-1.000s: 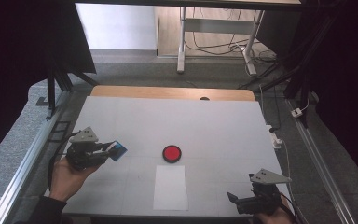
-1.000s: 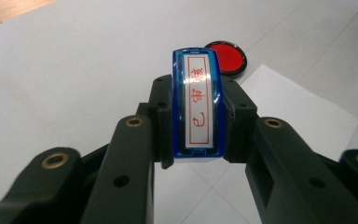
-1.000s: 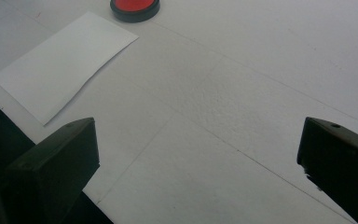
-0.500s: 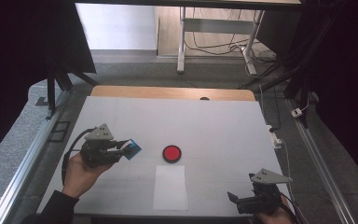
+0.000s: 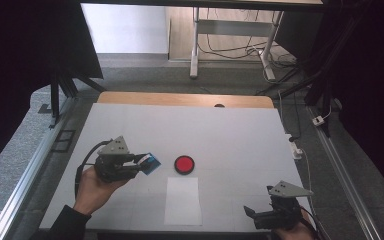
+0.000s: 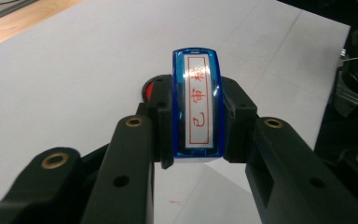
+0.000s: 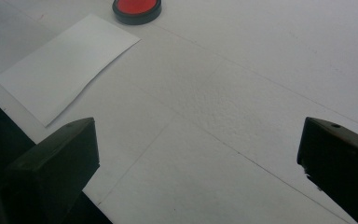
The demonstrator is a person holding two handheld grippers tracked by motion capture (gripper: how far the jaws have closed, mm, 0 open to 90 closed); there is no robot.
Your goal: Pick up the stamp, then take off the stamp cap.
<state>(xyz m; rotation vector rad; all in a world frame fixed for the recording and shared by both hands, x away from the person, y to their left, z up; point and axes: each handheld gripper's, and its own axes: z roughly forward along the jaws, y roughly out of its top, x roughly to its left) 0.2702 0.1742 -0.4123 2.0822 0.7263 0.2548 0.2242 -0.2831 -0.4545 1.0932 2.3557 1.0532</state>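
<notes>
My left gripper (image 5: 142, 162) is shut on a blue stamp (image 5: 151, 163) with a white label and red characters (image 6: 196, 105). It hovers left of a round red ink pad (image 5: 184, 164), whose edge peeks out behind the stamp (image 6: 150, 88). A white sheet of paper (image 5: 182, 200) lies just in front of the pad. My right gripper (image 5: 254, 216) rests at the table's front right corner, jaws wide apart with nothing between them (image 7: 198, 172); from there the red ink pad (image 7: 136, 9) and the paper (image 7: 65, 65) lie ahead to the left.
The white table (image 5: 240, 140) has a wooden strip along its far edge (image 5: 180, 99). A metal desk frame with cables (image 5: 230, 45) stands on the floor beyond. Cables and a plug (image 5: 296, 147) hang at the table's right edge.
My left hand has carried the blue stamp to the right, closer to the red ink pad. The right gripper has stayed where it was.
</notes>
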